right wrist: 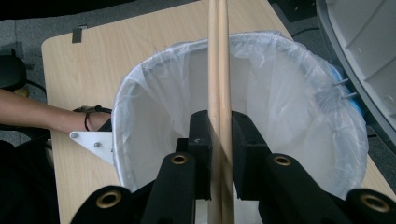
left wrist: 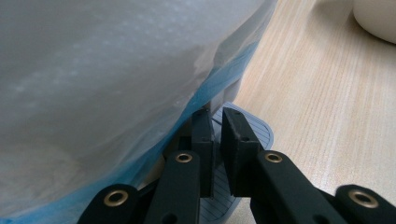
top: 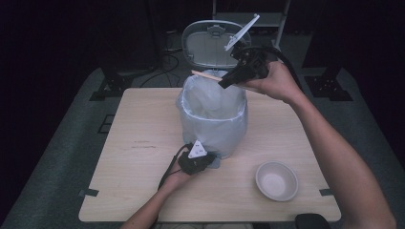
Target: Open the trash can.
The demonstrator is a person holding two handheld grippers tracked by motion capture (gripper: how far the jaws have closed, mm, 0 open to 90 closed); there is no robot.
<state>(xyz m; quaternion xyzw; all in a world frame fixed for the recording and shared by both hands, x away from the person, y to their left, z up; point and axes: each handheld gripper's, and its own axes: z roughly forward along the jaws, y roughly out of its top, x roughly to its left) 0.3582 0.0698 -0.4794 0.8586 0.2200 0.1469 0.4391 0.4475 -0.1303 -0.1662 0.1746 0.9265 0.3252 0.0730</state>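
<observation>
Over the open pedal bin (top: pixel 212 119), right gripper (right wrist: pixel 219 135) clamps a pair of wooden chopsticks (right wrist: pixel 218 60) above the liner mouth; release not yet made. Left gripper (left wrist: pixel 217 140), jaws closed, presses the bin's pedal (left wrist: pixel 247 135), lid (top: pixel 210 43) up. Paper bowl (top: pixel 276 181) remains on table.

Left tongs (top: pixel 203 160) low, jaws nearly together; right tongs (top: pixel 228 80) raised, arm extended, jaws clamped.
</observation>
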